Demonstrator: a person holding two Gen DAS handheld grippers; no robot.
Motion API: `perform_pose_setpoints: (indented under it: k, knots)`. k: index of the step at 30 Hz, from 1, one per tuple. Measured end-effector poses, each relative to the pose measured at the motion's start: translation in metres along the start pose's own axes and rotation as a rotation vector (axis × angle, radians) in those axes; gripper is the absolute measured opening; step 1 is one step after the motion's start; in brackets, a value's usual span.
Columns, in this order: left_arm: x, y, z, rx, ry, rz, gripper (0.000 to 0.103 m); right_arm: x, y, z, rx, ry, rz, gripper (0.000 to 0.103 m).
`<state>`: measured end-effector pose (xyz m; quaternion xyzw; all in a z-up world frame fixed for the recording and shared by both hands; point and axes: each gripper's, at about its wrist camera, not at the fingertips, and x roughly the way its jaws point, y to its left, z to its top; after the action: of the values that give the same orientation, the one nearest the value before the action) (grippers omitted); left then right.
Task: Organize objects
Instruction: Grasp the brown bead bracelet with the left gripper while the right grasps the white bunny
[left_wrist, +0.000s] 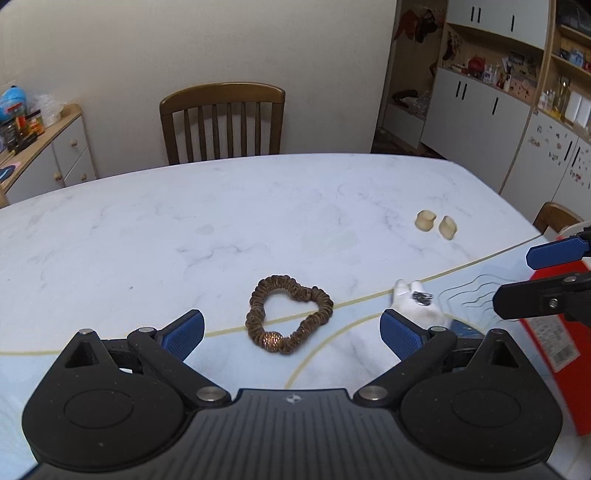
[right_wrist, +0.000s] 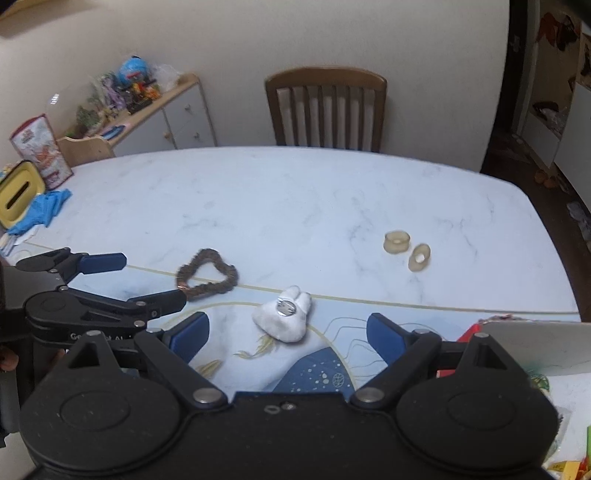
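Note:
A brown scrunchie (left_wrist: 321, 314) (right_wrist: 221, 286) with a shiny bead lies on the marble table (left_wrist: 258, 206), just ahead of and between the blue pads of my left gripper (left_wrist: 291, 332) (right_wrist: 147, 280), which stands wide open and touches nothing. To its right lies a small white plush piece (left_wrist: 413, 314) (right_wrist: 282, 325) with a metal pin on top. My right gripper (right_wrist: 288, 334) (left_wrist: 532, 277) hangs open over it, its pads apart from it on both sides. Two beige rings (left_wrist: 424, 220) (right_wrist: 396, 242) sit farther back on the right.
A red box (left_wrist: 554, 350) (right_wrist: 532, 343) with an open white flap stands at the near right. At the far left of the table are a yellow tissue box (right_wrist: 16, 199), blue cloth (right_wrist: 42, 210) and a printed tin (right_wrist: 40, 151). A wooden chair (left_wrist: 221, 122) stands behind the table.

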<state>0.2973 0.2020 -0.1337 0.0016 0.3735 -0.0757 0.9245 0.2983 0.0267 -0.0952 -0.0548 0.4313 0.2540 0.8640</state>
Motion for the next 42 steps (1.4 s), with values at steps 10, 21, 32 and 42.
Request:
perform_pose_setpoints:
  k: [10,21,32,42]
  knots:
    - [0.040,0.013,0.001,-0.014,0.040,0.006,0.102,0.052,-0.005,-0.002,0.039,0.069,-0.023,0.090]
    - [0.065,0.015,0.003,0.020,0.053,-0.016,0.102,0.082,0.008,-0.002,-0.053,0.121,-0.013,0.079]
    - [0.064,0.005,0.001,0.108,0.009,-0.008,0.070,0.095,0.012,0.002,-0.095,0.121,-0.019,0.063]
    - [0.057,-0.005,0.004,0.133,0.034,-0.026,0.025,0.090,0.018,0.001,-0.119,0.094,-0.041,0.051]
